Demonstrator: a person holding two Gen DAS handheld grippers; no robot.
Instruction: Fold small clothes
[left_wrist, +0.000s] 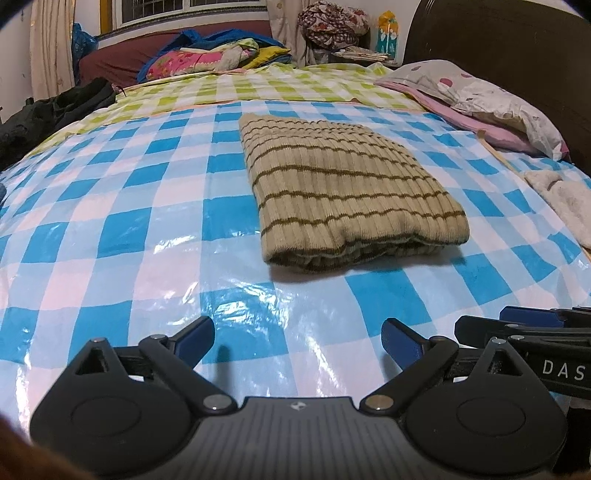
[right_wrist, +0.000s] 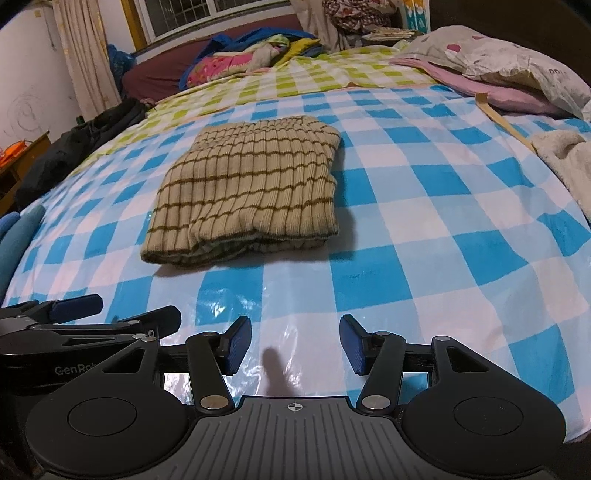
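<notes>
A beige ribbed garment with brown stripes (left_wrist: 343, 188) lies folded into a thick rectangle on the blue-and-white checked sheet (left_wrist: 129, 229). It also shows in the right wrist view (right_wrist: 251, 192). My left gripper (left_wrist: 297, 339) is open and empty, hovering over the sheet short of the garment's near folded edge. My right gripper (right_wrist: 295, 345) is open and empty, also near the front, apart from the garment. The right gripper shows at the right edge of the left view (left_wrist: 524, 325), and the left gripper at the left edge of the right view (right_wrist: 74, 314).
A pillow (left_wrist: 480, 96) on a pink cloth lies at the far right. A whitish fluffy cloth (right_wrist: 565, 158) lies at the right edge. Dark clothing (left_wrist: 48, 114) lies at the left edge. A green checked sheet (left_wrist: 258, 85) and piled bedding (left_wrist: 207, 55) lie beyond.
</notes>
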